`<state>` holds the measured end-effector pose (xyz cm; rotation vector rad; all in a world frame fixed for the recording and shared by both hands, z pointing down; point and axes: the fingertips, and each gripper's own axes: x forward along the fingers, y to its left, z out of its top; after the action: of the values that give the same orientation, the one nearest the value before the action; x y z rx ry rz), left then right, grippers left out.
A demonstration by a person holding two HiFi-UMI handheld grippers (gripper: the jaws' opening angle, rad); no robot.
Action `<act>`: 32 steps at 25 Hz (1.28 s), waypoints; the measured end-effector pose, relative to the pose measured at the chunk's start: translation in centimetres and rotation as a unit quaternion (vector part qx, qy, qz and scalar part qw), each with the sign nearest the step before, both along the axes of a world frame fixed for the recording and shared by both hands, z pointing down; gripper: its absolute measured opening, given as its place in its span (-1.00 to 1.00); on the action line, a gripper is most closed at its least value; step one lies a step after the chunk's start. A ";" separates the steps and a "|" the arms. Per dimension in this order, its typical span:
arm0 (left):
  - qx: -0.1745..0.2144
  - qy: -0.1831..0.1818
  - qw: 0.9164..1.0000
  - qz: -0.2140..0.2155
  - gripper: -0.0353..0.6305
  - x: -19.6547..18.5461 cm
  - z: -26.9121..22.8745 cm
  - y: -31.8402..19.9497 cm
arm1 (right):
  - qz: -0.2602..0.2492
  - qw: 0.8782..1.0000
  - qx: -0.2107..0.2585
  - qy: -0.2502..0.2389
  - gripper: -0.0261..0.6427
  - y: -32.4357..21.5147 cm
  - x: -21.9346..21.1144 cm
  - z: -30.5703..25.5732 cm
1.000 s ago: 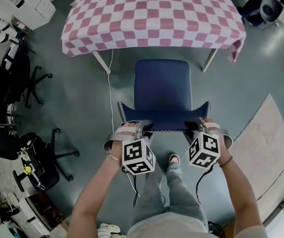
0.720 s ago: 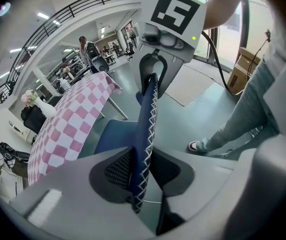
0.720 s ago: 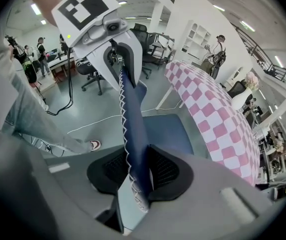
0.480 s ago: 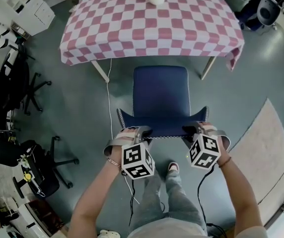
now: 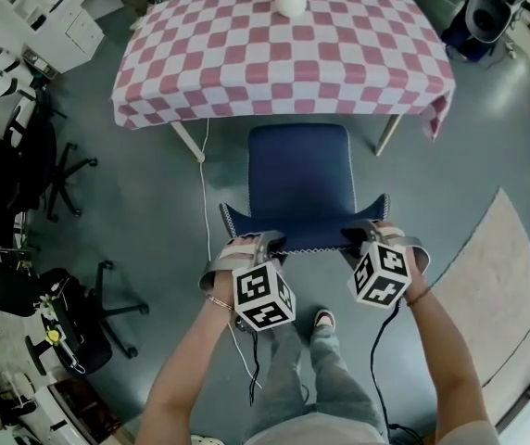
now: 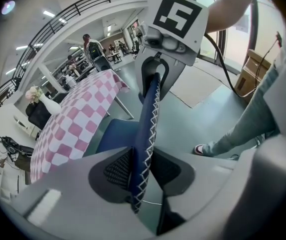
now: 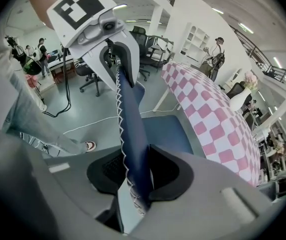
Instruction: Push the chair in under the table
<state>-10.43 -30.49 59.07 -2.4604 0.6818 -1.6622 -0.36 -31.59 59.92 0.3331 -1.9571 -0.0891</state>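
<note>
Chair point(image 5: 300, 179) has slid up to the table point(image 5: 283, 54) edge. Left gripper point(image 5: 269, 243) and right gripper point(image 5: 356, 234) each pinch its backrest top, so it pushes straight.

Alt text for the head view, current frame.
The left gripper and right gripper clamp the backrest of a blue upholstered chair that faces a table under a pink-and-white checked cloth; the left gripper's jaws are opening, backrest between them.

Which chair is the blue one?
The chair facing the checkered table. The office chairs on the left are black, with wheeled legs.
</note>
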 end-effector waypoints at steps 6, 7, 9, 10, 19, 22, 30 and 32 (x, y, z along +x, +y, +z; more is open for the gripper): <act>0.003 0.002 1.000 -0.006 -0.59 0.4 0.0 -2.3 | -0.008 1.000 0.002 0.002 -0.59 -2.5 0.3 0.0; 0.002 0.003 1.000 -0.007 -0.59 0.5 0.0 -2.7 | -0.009 1.000 0.003 0.003 -0.59 -2.9 0.4 0.1; 0.003 0.004 1.000 -0.009 -0.59 0.5 0.1 -3.5 | -0.012 1.000 0.005 0.003 -0.59 -3.8 0.4 0.1; 0.005 0.004 1.000 -0.010 -0.59 0.5 0.2 -4.0 | -0.013 1.000 0.006 0.003 -0.59 -4.3 0.4 0.2; 0.033 -0.019 0.999 -0.024 -0.59 -1.7 0.4 -10.9 | -0.014 1.000 0.025 0.007 -0.59 -10.9 -1.6 0.2; 0.037 -0.017 0.999 -0.027 -0.57 -2.5 0.4 -13.4 | -0.010 0.999 0.030 0.010 -0.59 -13.2 -2.5 0.2; 0.056 -0.019 0.998 -0.014 -0.56 -3.7 0.3 -18.1 | 0.001 0.999 0.043 0.011 -0.59 -17.7 -3.7 0.1; 0.060 -0.023 0.998 -0.015 -0.55 -4.1 0.3 -19.7 | 0.008 0.999 0.045 0.012 -0.59 -18.9 -3.9 0.1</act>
<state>-14.49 -50.16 59.34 -2.3333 0.7915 -1.6321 -4.23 -50.45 59.98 0.4047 -1.9299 -0.1712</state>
